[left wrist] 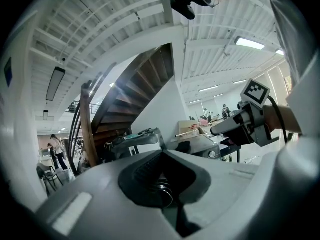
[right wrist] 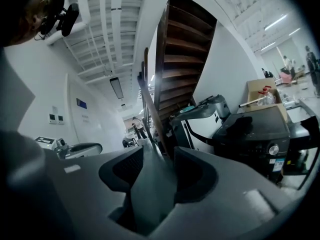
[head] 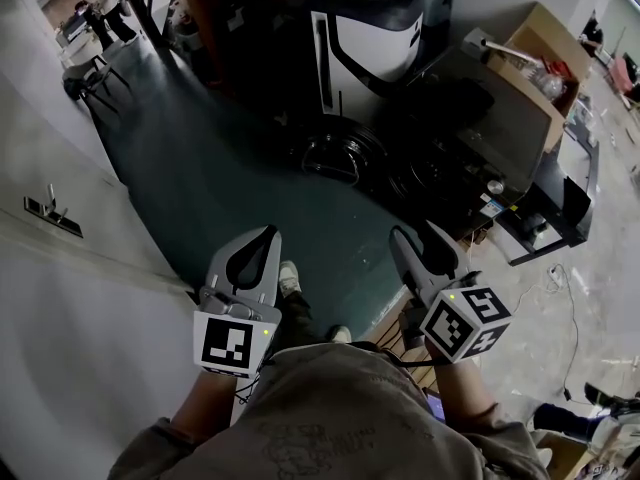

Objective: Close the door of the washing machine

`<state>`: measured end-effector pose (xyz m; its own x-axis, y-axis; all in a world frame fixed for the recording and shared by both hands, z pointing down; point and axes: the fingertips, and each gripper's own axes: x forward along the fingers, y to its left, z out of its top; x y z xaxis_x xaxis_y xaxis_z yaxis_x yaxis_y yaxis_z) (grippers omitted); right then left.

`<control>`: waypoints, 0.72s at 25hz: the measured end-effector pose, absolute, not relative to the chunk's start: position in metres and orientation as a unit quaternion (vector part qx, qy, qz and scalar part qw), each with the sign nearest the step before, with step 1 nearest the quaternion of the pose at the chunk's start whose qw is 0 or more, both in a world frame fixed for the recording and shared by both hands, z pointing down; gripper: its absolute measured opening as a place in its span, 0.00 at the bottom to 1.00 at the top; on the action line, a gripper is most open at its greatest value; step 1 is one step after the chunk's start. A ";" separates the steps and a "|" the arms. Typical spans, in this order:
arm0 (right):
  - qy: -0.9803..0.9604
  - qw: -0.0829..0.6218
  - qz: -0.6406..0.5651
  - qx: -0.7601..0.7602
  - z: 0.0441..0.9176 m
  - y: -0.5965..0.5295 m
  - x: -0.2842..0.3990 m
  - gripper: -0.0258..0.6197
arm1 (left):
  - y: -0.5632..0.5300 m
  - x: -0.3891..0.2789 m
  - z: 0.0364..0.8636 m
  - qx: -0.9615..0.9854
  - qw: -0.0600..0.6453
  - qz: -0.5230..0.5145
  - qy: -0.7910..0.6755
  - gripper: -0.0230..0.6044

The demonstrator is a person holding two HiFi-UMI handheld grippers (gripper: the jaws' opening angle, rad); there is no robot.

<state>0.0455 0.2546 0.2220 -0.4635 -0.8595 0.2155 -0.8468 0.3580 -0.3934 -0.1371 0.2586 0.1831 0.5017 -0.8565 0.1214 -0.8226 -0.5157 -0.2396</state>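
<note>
The dark washing machine (head: 495, 118) stands ahead at the right on the floor, and its round door (head: 340, 156) hangs open to the left of the drum opening. It shows in the right gripper view too, as a black box (right wrist: 260, 126) with a knob. My left gripper (head: 268, 233) is held low in front of me, well short of the door; its jaws meet at the tips and hold nothing (left wrist: 162, 153). My right gripper (head: 418, 230) is beside it, also short of the machine. Its jaws stand apart and nothing is between them (right wrist: 159, 156).
A white-and-black machine (head: 370, 28) stands behind the washer, with an open cardboard box (head: 550, 53) at the far right. A white wall (head: 60, 168) runs along the left of the dark green floor (head: 220, 178). Cables (head: 570, 298) lie at the right. A wooden staircase (right wrist: 185, 59) rises beyond.
</note>
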 end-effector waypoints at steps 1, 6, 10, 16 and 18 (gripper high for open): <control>0.824 0.011 -0.230 -0.517 0.224 0.250 0.044 0.36 | 0.254 -0.139 0.185 -0.863 0.073 -0.113 0.487 0.04; 0.824 0.009 -0.237 -0.515 0.231 0.218 0.033 0.37 | 0.224 -0.157 0.194 -0.857 0.066 -0.118 0.498 0.04; 0.820 0.003 -0.244 -0.518 0.238 0.190 0.022 0.38 | 0.196 -0.168 0.204 -0.858 0.058 -0.121 0.495 0.04; 0.807 -0.012 -0.267 -0.527 0.256 0.136 0.000 0.37 | 0.139 -0.191 0.220 -0.863 0.041 -0.130 0.486 0.04; 0.802 -0.020 -0.273 -0.531 0.261 0.117 -0.008 0.37 | 0.116 -0.201 0.222 -0.866 0.038 -0.133 0.480 0.04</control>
<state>-0.0081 0.1174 0.2606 -0.4344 -0.8410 0.3224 -0.8628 0.2859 -0.4169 -0.2006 0.1160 0.2225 0.5036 -0.8421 0.1928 -0.8217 -0.5358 -0.1941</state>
